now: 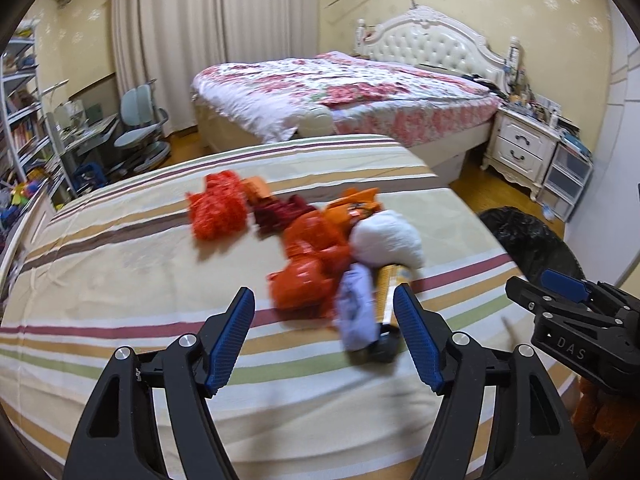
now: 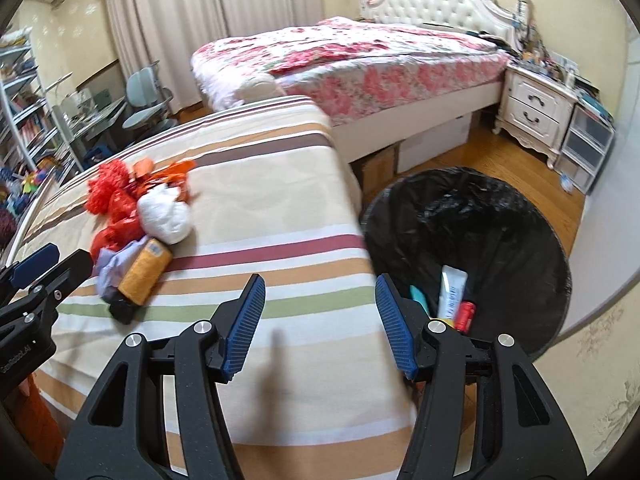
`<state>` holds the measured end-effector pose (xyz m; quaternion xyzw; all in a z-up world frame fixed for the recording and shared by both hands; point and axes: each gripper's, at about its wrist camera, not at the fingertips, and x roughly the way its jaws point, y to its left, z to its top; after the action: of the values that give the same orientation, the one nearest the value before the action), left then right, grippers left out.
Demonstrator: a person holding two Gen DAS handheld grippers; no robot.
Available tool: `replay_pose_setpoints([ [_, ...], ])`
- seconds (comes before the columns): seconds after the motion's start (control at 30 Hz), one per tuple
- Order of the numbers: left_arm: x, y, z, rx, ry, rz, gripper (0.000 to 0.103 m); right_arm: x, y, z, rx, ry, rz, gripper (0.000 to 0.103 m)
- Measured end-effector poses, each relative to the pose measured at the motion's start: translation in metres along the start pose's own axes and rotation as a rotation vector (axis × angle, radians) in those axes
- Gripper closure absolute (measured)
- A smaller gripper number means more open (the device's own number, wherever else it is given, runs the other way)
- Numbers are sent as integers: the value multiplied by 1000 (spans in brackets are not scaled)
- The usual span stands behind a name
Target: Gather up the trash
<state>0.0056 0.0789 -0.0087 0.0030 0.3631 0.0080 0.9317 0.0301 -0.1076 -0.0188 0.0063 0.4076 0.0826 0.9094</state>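
A heap of trash lies on the striped cloth [image 1: 120, 280]: red-orange mesh [image 1: 218, 210], orange plastic bags [image 1: 308, 256], a white wad [image 1: 386, 240], a lilac wrapper [image 1: 356, 308] and a yellow tube [image 1: 390, 284] with a black cap. My left gripper [image 1: 323, 296] hovers open just short of the heap's near end and grips nothing. My right gripper [image 2: 320, 280] is open and empty over the cloth's right edge, beside the black-lined bin [image 2: 480, 216]. Inside the bin lie a white tube [image 2: 450, 288], a red item [image 2: 466, 314] and a teal item [image 2: 418, 294].
Behind the striped surface is a bed with a floral cover [image 1: 340, 88]. A white nightstand [image 2: 536, 112] and plastic drawers [image 2: 588, 140] stand at the right wall. A desk chair [image 1: 140, 120] and shelves [image 1: 20, 120] fill the left. The floor around the bin is wood.
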Motion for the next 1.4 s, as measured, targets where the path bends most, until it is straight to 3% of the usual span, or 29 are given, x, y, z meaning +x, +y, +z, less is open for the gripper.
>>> replay_pose_setpoints([
  [0.4, -4, 74, -22, -120, 13, 117, 33, 7, 72, 14, -121, 14, 73, 46],
  [0.83, -4, 96, -34, -168, 27, 118, 33, 23, 100, 8, -163, 54, 56, 46],
  [0.93, -6, 95, -34, -167, 22, 111, 33, 22, 98, 6, -160, 59, 53, 48],
  [1.13, -5, 90, -34, -161, 27, 105, 33, 24, 99, 0, -167, 80, 71, 63],
  [1.23, -5, 87, -34, -159, 27, 100, 33, 25, 100, -2, -174, 92, 83, 79],
  [1.4, -5, 76, -34, -142, 31, 87, 33, 21, 94, -6, -178, 82, 80, 80],
])
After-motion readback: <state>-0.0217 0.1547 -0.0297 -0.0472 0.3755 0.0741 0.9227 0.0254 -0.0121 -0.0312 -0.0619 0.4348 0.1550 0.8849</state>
